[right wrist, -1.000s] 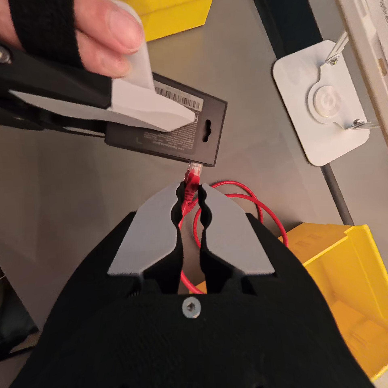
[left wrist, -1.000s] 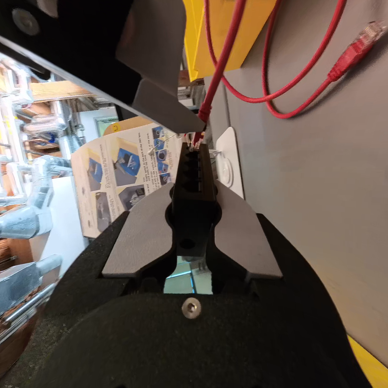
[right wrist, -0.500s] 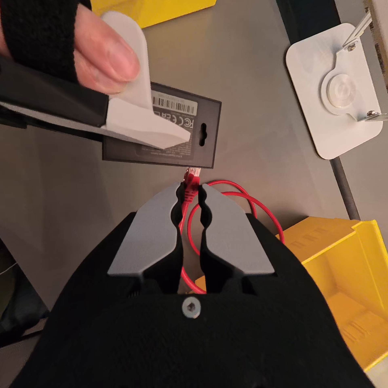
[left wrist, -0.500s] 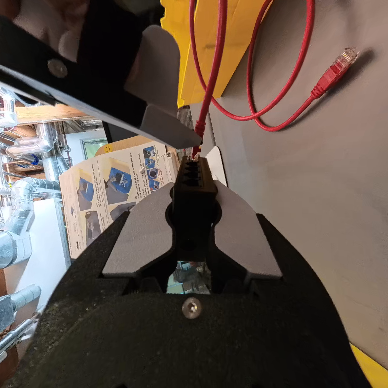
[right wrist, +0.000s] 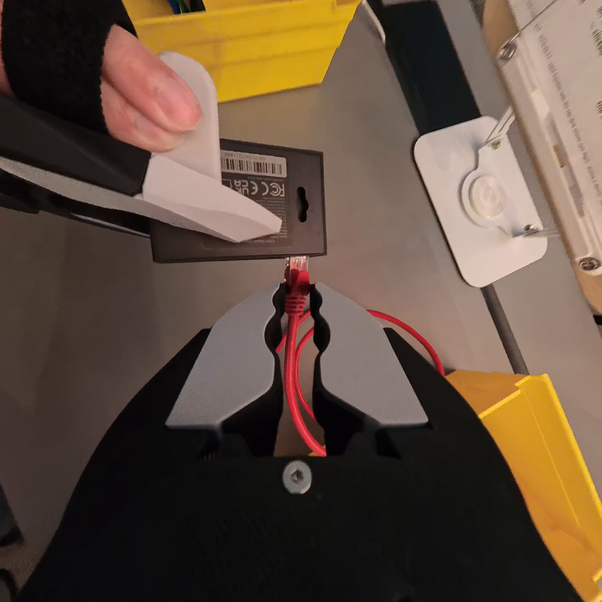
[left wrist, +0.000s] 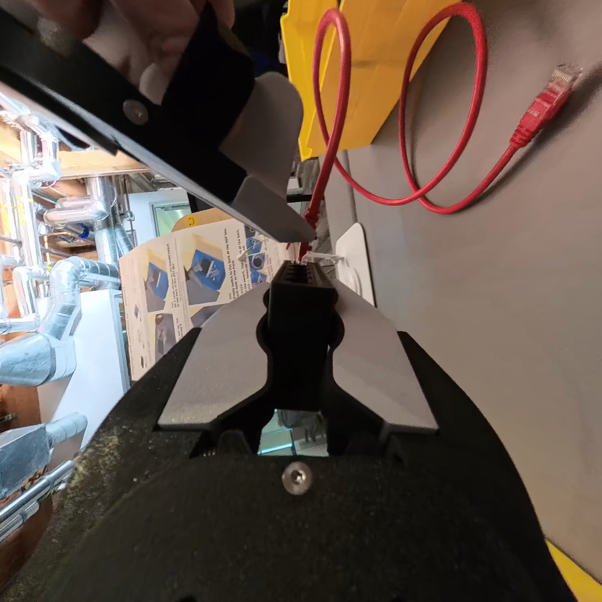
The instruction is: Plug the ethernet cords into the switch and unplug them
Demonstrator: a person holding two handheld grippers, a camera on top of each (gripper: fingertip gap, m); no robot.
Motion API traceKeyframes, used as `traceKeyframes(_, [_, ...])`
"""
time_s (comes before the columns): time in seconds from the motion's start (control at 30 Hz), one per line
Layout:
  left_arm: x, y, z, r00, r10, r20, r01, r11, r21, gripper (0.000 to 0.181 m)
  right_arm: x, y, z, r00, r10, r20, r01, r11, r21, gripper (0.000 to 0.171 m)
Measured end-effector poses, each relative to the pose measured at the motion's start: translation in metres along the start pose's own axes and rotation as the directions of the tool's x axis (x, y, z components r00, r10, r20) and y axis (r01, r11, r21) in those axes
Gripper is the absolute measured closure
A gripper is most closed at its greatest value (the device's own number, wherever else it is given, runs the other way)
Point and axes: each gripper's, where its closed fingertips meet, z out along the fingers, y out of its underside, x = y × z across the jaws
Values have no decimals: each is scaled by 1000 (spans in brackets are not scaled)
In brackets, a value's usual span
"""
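My left gripper (left wrist: 301, 290) is shut on a black ethernet switch (left wrist: 301, 342) and holds it on edge above the grey table. My right gripper (right wrist: 296, 285) is shut on the red plug (right wrist: 294, 296) of a red ethernet cord (right wrist: 290, 391). The plug's clear tip sits at the end port on the switch's (right wrist: 306, 182) near edge; how deep it sits is hidden. In the left wrist view the right gripper's finger (left wrist: 270, 215) covers most of the plug (left wrist: 304, 252). The cord's free plug (left wrist: 547, 101) lies on the table.
Yellow bins stand at the back (right wrist: 260, 49) and at the right (right wrist: 537, 472). A white stand base (right wrist: 472, 202) holds an instruction sheet (left wrist: 182, 286). The grey table (left wrist: 488, 325) is bare around the coiled cord. A person's thumb (right wrist: 146, 101) presses on the left gripper. Less than 4 cm separates the two grippers' tips.
Both grippers have drifted together. The switch has turned so its port edge faces the plug squarely. The plug has stayed at the end port.
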Motion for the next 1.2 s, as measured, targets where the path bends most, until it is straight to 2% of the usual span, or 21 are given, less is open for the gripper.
traceKeyframes(0.1, [-11, 5, -3, 999, -6, 53, 6, 1000, -7, 152, 3, -11, -6, 1000, -5, -9, 6, 997, 82, 155])
traceKeyframes(0.23, [-29, 11, -12, 993, -36, 112, 37, 999, -9, 152, 5, -8, -6, 1000, -8, 3, 8, 997, 78, 153])
traceKeyframes(0.47, [-53, 25, -25, 978, -93, 189, 98, 995, -15, 152, 5, -28, -15, 997, -28, 69, 10, 969, 248, 152])
traceKeyframes(0.7, [-67, 31, -32, 959, -139, 248, 145, 989, -7, 151, 0, -66, -55, 985, -31, 170, -69, 829, 555, 147])
traceKeyframes(0.9, [-71, 29, -35, 952, -167, 257, 170, 985, 10, 152, 6, -75, -56, 985, 9, 174, -116, 779, 617, 146])
traceKeyframes(1.2, [-66, 19, -32, 959, -168, 230, 162, 986, 43, 151, 0, -74, -49, 984, -17, 175, -92, 797, 598, 157])
